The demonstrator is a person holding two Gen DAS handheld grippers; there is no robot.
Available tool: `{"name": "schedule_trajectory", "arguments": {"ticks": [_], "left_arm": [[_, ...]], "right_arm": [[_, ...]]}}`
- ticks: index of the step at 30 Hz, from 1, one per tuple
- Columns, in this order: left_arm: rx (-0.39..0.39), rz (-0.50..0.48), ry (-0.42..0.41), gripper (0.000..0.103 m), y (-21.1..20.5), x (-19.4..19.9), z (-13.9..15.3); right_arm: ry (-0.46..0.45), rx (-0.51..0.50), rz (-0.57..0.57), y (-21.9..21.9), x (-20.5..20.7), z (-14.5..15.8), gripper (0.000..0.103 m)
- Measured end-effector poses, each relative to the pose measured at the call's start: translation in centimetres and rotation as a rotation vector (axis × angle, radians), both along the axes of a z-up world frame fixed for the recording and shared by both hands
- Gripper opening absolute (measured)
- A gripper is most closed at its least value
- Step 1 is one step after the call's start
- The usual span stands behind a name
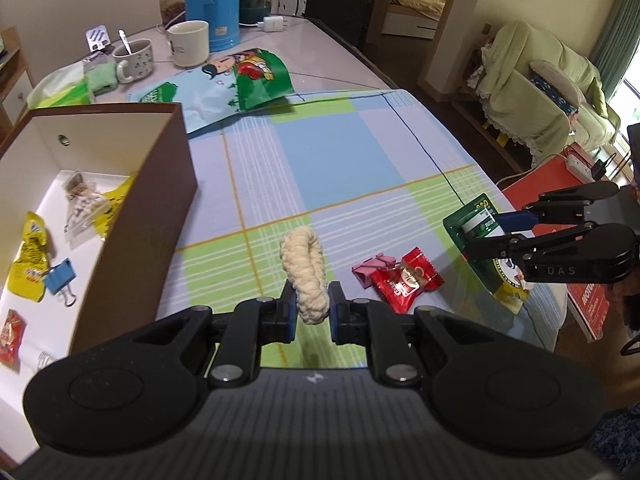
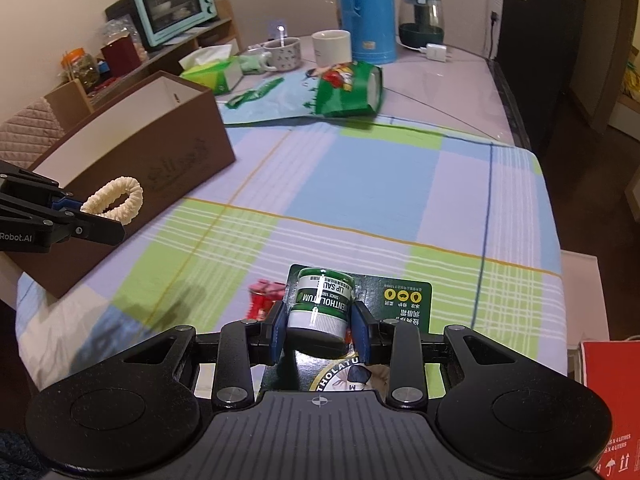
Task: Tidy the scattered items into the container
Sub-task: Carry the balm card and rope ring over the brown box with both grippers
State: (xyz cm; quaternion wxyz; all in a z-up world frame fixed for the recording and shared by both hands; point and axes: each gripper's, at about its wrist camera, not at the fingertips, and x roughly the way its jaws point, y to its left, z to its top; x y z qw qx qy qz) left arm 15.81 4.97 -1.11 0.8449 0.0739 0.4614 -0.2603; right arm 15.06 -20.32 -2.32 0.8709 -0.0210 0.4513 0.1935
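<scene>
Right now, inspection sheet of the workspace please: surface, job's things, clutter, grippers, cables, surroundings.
Surface: checked cloth over the table.
Job's things: brown box holds a blue clip and packets; red candy and pink clip lie on the cloth.
Clutter: blue flask, two mugs, snack bag, tissues.
Grippers: left gripper shut on cream scrunchie; right gripper shut on green balm pack.
Cables: white charger plugged in at the wall.
Surroundings: toaster oven, covered sofa.
</scene>
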Motion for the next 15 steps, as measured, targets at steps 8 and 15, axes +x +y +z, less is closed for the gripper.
{"name": "schedule_trajectory", "arguments": {"ticks": [8, 15], "left_arm": [[-0.027, 0.011, -0.028, 0.012, 3.2, -1.2, 1.6], [-0.049, 0.017, -0.048, 0.012, 6.8, -2.3, 3.1]], "right_arm": [[-0.002, 0.008, 0.042, 3.3, -0.3, 0.9, 0.034], [0.000, 0.026, 0.068, 7.3, 0.0, 1.3, 0.034]]}}
